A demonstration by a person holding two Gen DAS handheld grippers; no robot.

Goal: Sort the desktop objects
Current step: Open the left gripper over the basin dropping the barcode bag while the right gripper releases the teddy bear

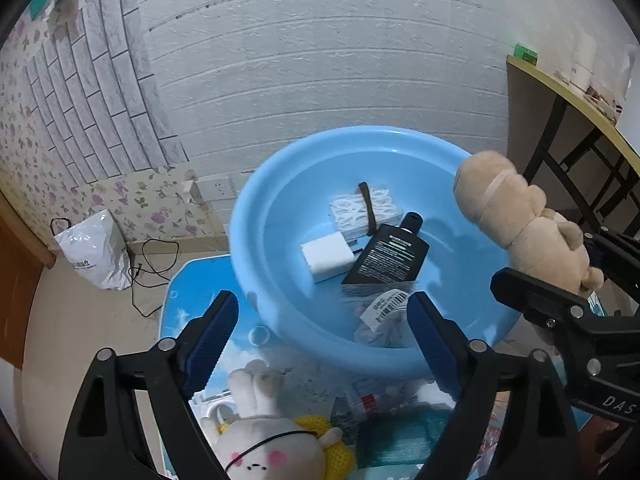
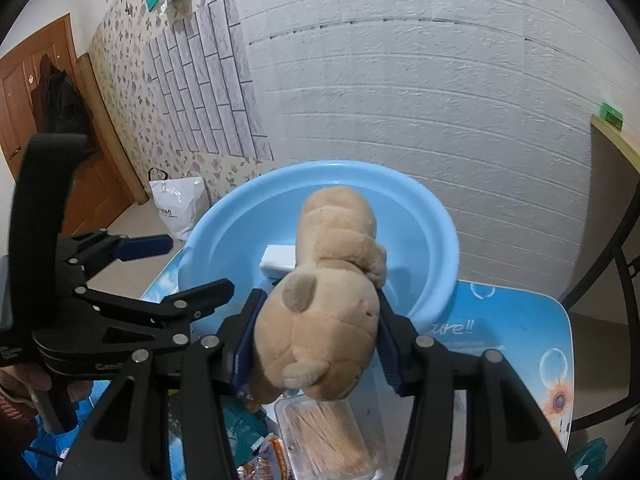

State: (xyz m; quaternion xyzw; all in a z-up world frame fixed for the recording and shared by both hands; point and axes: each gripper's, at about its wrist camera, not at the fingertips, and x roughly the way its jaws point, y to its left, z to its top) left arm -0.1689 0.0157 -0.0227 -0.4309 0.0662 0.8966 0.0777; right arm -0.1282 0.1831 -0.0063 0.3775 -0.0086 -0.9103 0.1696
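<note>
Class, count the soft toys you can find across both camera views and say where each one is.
2. The tan plush bear is clamped in the right hand-held gripper above the blue basin. The white plush rabbit lies on the table. Clutter may hide others.

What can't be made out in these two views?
- Small print on the black bottle in the blue basin: left wrist view, too small.
- Basin contents: right wrist view, mostly hidden behind the tan plush toy held by the right gripper.
- White plush toy: left wrist view, cut off by the bottom edge.
</note>
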